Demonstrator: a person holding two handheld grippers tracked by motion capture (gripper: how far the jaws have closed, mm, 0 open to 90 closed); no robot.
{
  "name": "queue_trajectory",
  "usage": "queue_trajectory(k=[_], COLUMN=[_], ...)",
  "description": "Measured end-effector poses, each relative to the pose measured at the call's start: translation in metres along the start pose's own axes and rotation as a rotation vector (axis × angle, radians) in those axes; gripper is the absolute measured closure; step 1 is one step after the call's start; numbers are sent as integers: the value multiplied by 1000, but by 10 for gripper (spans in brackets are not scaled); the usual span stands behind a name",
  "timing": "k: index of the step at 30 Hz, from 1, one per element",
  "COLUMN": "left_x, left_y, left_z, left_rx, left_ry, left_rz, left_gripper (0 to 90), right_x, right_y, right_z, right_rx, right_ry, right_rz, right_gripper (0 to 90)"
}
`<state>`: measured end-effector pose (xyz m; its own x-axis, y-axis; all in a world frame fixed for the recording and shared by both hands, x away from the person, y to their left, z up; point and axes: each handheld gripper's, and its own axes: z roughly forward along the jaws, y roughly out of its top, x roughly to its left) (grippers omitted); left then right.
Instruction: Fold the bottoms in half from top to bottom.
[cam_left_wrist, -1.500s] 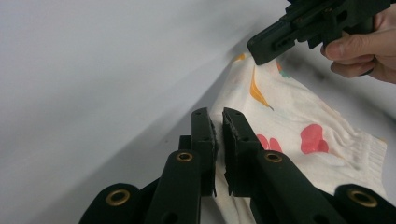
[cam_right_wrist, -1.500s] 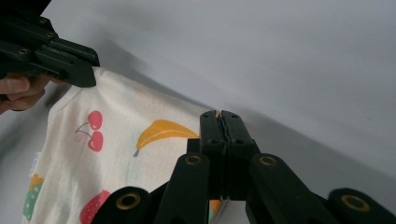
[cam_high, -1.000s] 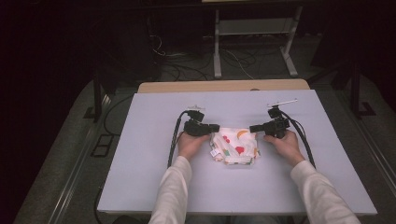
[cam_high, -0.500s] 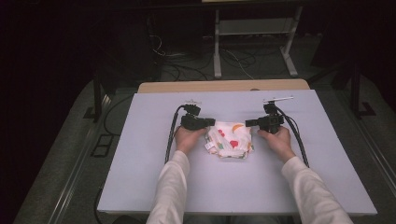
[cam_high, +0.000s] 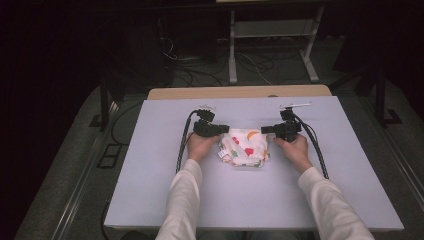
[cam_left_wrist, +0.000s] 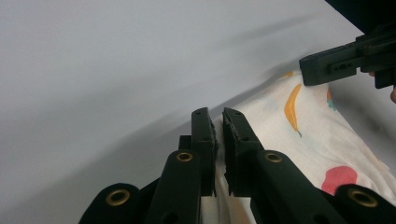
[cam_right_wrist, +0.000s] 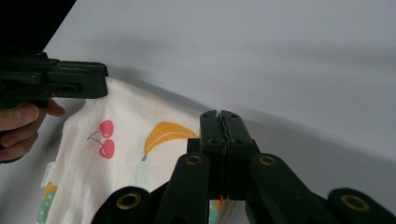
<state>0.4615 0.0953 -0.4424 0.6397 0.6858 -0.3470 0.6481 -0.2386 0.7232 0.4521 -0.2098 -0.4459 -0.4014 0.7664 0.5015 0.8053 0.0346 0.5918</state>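
With both pairs of jaws clamped on its far corners, the fruit-print cloth (cam_high: 243, 148) lies bunched on the worktop (cam_high: 150, 165) between the left gripper (cam_high: 223, 129) and the right gripper (cam_high: 266, 130). Gripping looks done; the far edge is stretched between the jaws. I judge the folding or spreading itself remains, since the fabric below the jaws is crumpled in layers.

Pale lavender table (cam_high: 150, 200), white metal stand (cam_high: 272, 45) beyond
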Motion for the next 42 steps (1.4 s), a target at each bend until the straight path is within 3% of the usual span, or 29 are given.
queue_trajectory(k=[12,15,18,20,23,25,30,32,42], left_x=[8,10,12,10,8,6,3,1,-5], left_y=[5,4,4,5,8,9,10,10,9], left_z=[2,2,-1,-4,-7,-9,-13,-16,-45], left_rx=[-30,-47,-74,-78,-98,-108,-75,-57,-94], left_ry=[5,2,-20,-12,-19,-29,-5,7,37], left_rz=[-15,-43,-71,-60,-58,-58,-55,-30,23], left_gripper=[818,726,531,422,308,245,27,0,0], right_x=[5,7,8,8,9,10,9,9,14], right_y=[6,5,3,3,5,6,6,5,4], right_z=[4,4,3,0,-4,-6,-13,-16,-42], right_rx=[-46,-49,-79,-93,-108,-115,-92,-96,-122], right_ry=[-27,-42,-52,-10,25,22,24,16,26], right_rz=[9,20,1,-13,-32,-59,-105,-122,-160], right_gripper=[874,857,724,600,435,322,27,0,0])
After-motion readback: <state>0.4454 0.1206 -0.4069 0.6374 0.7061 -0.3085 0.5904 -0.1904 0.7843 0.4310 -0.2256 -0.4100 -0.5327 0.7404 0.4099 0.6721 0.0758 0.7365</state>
